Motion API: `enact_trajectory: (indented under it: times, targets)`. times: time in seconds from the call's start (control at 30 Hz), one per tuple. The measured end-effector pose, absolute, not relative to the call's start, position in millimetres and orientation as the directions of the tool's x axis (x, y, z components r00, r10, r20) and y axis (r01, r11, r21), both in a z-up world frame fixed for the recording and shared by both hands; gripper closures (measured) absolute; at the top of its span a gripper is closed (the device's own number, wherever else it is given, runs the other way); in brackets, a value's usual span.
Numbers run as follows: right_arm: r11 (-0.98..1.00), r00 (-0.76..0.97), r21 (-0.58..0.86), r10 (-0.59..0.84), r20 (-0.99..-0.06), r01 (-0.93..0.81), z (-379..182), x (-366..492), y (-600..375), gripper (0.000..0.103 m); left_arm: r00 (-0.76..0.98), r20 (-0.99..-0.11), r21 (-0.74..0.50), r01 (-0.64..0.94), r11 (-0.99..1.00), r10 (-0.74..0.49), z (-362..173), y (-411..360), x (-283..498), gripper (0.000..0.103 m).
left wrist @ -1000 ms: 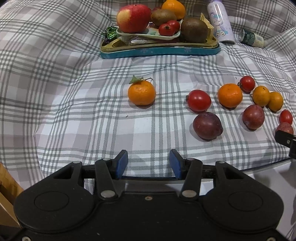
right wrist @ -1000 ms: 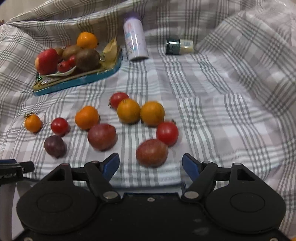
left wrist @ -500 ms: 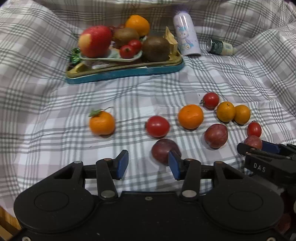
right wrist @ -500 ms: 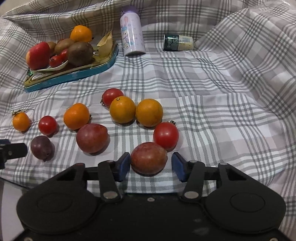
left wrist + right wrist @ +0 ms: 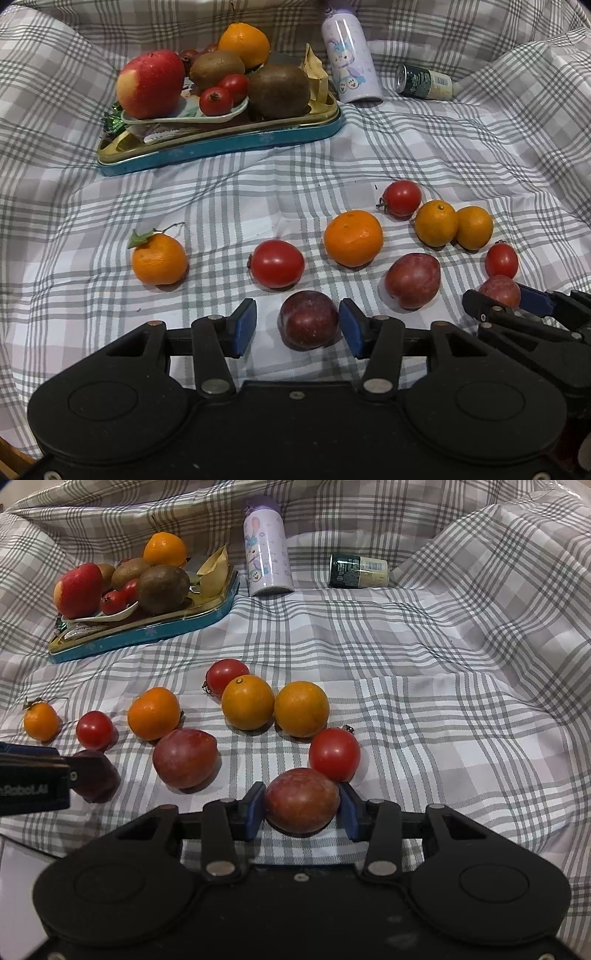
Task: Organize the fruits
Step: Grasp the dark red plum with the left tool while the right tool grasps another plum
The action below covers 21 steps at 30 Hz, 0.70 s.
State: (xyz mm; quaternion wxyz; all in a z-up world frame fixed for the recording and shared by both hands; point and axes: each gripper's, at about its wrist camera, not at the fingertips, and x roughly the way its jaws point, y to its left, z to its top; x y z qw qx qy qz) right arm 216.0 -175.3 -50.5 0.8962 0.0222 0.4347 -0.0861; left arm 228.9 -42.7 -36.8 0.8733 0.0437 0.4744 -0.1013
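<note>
While a grey checked cloth [image 5: 424,686] lies in folds over the whole surface, a blue tin tray [image 5: 155,637] of fruit sits at the back. Both claws are at the front among loose fruit. The right claw [image 5: 301,806] has just been closing and presses on a reddish plum [image 5: 302,799]. The left claw [image 5: 297,328] stands wide around a dark plum [image 5: 308,319], its pads apart from it.
</note>
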Motion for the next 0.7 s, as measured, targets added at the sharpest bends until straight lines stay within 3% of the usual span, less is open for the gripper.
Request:
enact_trajectory:
  times: [0.27,0.33,0.7]
  targets:
    - [0.984,0.605,-0.042,-0.141,-0.783,0.174,-50,215,-174,0.058,0.493,-0.860,-0.028,0.208,0.978,-0.129,-51,-46,235,0.049]
    - [0.984,0.605,-0.046,-0.142,-0.783,0.172,-50,214,-173,0.058,0.495,-0.858,-0.044,0.203,0.978,-0.141,-51,-45,235,0.058]
    - [0.982,0.629,0.015,-0.109,-0.770,0.189,-25,203,-177,0.059,0.553,-0.821,-0.083,0.134,0.988,-0.144,-8,-20,227,0.058]
